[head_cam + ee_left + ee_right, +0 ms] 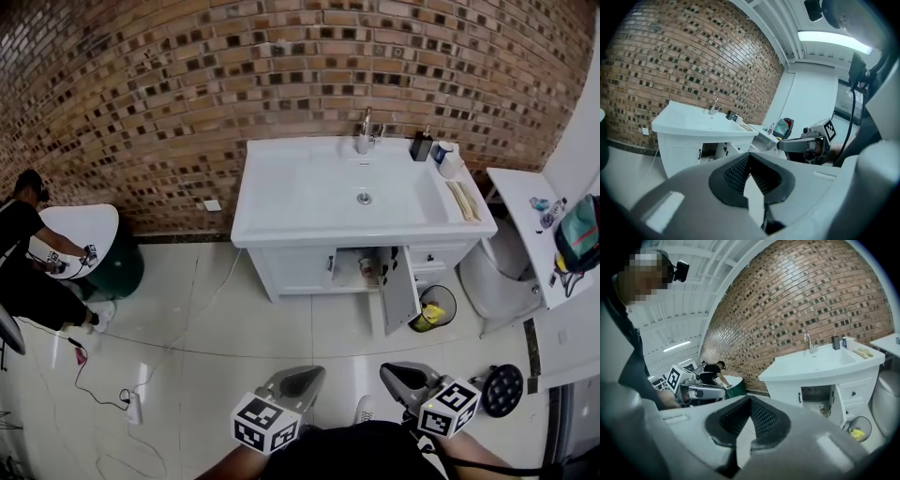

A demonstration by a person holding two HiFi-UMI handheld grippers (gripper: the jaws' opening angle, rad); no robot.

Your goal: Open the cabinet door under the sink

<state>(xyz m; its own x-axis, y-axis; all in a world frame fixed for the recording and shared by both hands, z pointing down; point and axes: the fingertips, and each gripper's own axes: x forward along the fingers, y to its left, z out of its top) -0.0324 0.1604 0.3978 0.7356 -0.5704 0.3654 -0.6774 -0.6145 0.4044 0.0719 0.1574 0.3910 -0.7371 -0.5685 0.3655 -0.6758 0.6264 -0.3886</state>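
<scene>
Jaws closed tip to tip on the left gripper [750,156], ribbed pads meeting with only a thin wedge of floor showing behind them and nothing caught between; the right gripper [749,399] reads the same, pads together and empty. Both are held low and close to the person's body, well apart from the vanity.

At the far left another person [23,253] crouches by a white basin, no part of this job. In the middle stands the sink [281,202] on its white cabinet [292,273], whose left panel is flat and closed. Just right of that, the cabinet door [399,292] stands swung out toward the room, hinged at its right side, and the dark opening under the basin is exposed with a small item inside. Further right, a bin [433,309] sits near the open door.

By my reading the task is as good as done: the door is open, neither gripper touches it, and nothing is left but perhaps to stand clear
</scene>
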